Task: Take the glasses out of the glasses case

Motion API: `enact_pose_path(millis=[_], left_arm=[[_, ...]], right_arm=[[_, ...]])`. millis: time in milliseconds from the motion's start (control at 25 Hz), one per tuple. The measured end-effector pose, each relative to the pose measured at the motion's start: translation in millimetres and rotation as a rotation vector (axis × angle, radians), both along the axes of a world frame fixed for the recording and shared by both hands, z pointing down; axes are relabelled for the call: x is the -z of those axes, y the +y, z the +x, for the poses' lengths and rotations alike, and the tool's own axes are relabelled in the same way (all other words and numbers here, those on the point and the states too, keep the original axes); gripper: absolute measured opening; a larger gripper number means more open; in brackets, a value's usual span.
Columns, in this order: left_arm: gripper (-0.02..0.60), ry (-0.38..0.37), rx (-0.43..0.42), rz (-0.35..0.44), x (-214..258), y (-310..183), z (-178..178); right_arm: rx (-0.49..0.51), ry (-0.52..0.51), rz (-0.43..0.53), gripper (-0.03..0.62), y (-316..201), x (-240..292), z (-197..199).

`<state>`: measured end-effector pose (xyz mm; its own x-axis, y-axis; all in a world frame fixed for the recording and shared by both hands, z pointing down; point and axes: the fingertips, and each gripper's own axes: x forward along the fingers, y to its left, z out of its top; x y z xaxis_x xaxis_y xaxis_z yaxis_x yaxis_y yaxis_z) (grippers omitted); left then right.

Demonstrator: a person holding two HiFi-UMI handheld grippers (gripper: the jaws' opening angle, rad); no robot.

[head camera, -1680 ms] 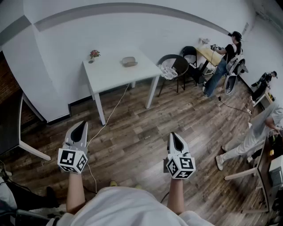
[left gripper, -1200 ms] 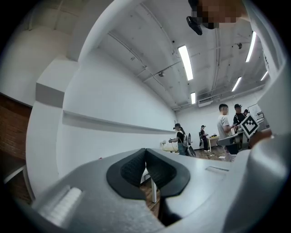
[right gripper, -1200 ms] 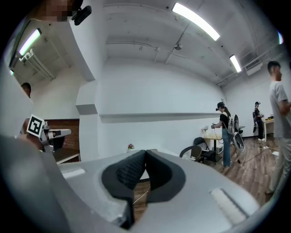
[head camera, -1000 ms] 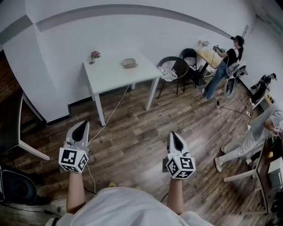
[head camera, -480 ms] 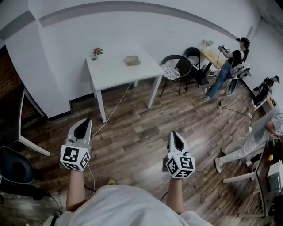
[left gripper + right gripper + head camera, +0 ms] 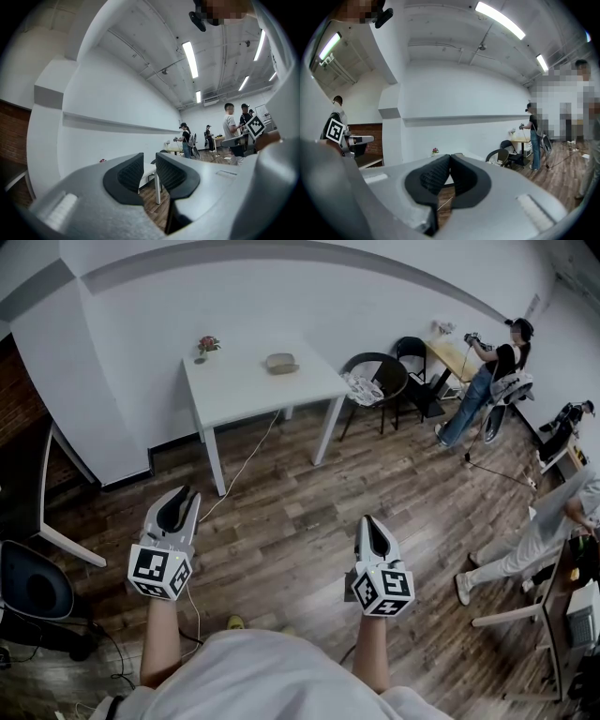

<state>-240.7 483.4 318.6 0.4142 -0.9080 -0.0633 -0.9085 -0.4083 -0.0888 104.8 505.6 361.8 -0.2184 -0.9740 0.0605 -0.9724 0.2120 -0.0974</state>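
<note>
The glasses case (image 6: 281,363) sits way off on the white table (image 6: 251,397) by the wall, on the far half of the top, right of a little flower pot (image 6: 206,345) at the back left corner. Its long axis runs roughly side to side, about in line with the table's far edge; it's too small to tell if the lid is up or which end is which. Neither gripper is anywhere near it: both are held out over the wood floor (image 6: 281,521), well apart from the table. The left gripper (image 6: 181,495) has its jaws a bit apart, a narrow gap with nothing in it. The right gripper (image 6: 368,524) has its pads (image 6: 436,176) pressed together at the tips, pinching nothing. A dark chair (image 6: 380,376) stands just right of the table.
</note>
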Motion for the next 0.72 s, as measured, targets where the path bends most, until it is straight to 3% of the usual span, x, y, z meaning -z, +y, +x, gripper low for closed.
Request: enact_pose_path(millis=[720], left_arm=[[0.087,-0.007,0.013,-0.028,-5.5,-2.5,45.8]], right_arm=[[0.009,-0.005,-0.018,0.003,-5.9,-6.6,46.1]])
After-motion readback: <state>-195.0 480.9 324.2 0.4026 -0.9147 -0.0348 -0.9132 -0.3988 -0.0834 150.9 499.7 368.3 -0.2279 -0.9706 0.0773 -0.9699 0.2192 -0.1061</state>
